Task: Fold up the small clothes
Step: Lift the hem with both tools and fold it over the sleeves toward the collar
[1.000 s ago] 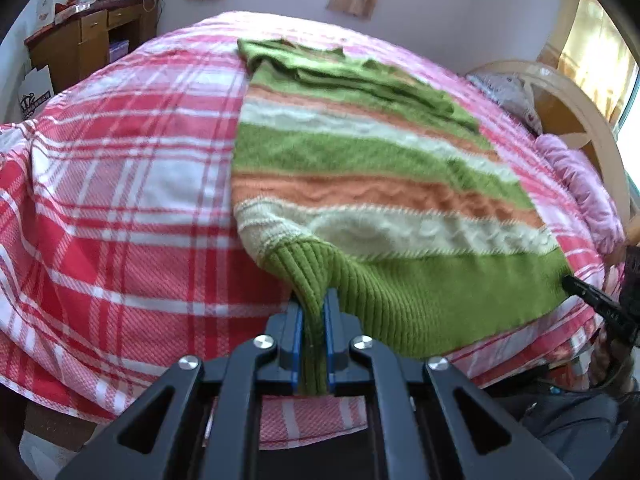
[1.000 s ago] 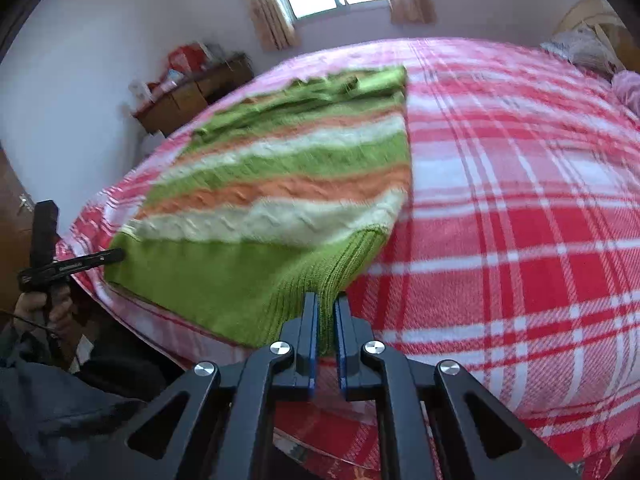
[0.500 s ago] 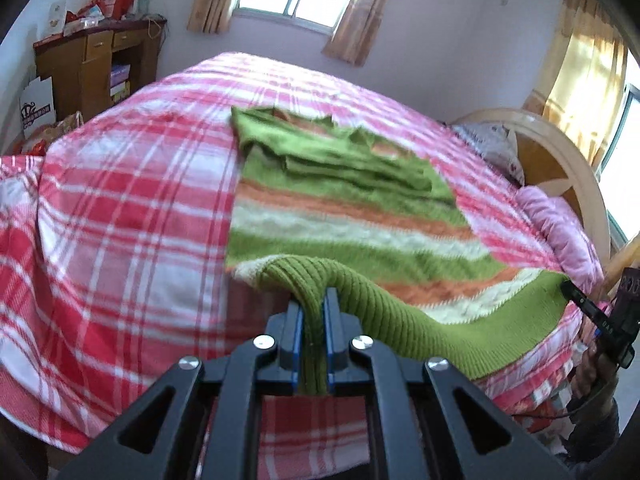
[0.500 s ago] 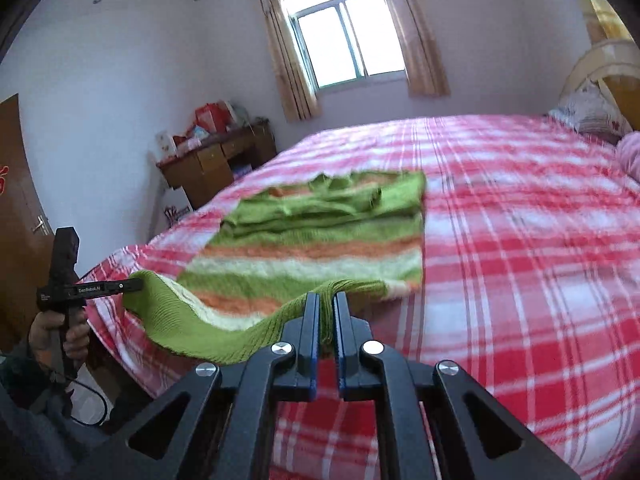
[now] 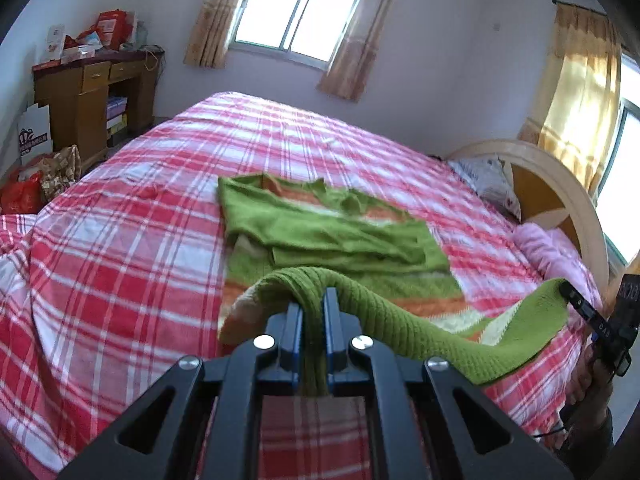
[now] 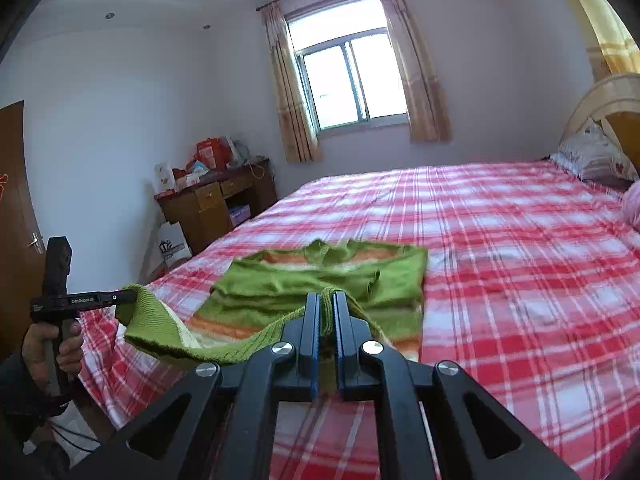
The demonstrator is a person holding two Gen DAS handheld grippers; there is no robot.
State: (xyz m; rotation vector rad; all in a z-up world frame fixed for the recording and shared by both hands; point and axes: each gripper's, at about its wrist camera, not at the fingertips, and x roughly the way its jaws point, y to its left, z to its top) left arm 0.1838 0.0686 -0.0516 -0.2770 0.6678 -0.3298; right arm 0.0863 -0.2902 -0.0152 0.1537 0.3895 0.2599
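Observation:
A knitted sweater (image 5: 332, 236) with green, orange and cream stripes lies on the red plaid bed (image 5: 120, 240); it also shows in the right wrist view (image 6: 320, 280). My left gripper (image 5: 311, 300) is shut on the left corner of its green ribbed hem. My right gripper (image 6: 327, 304) is shut on the right corner. Both hold the hem lifted above the bed, so it hangs as a band between them over the lower half of the sweater. The right gripper shows at the right of the left wrist view (image 5: 568, 292), and the left gripper shows at the left of the right wrist view (image 6: 128, 298).
A wooden desk (image 5: 92, 92) with boxes stands by the far left wall, with bags (image 5: 36, 184) on the floor beside it. A curved headboard (image 5: 560, 184), a pillow (image 5: 488, 184) and a pink blanket (image 5: 556, 248) are at the right. A door (image 6: 16, 208) is far left.
Both grippers have lifted the hem off the bed's near edge and carried it up and forward over the sweater. The lower stripes are now covered or folded under the raised hem.

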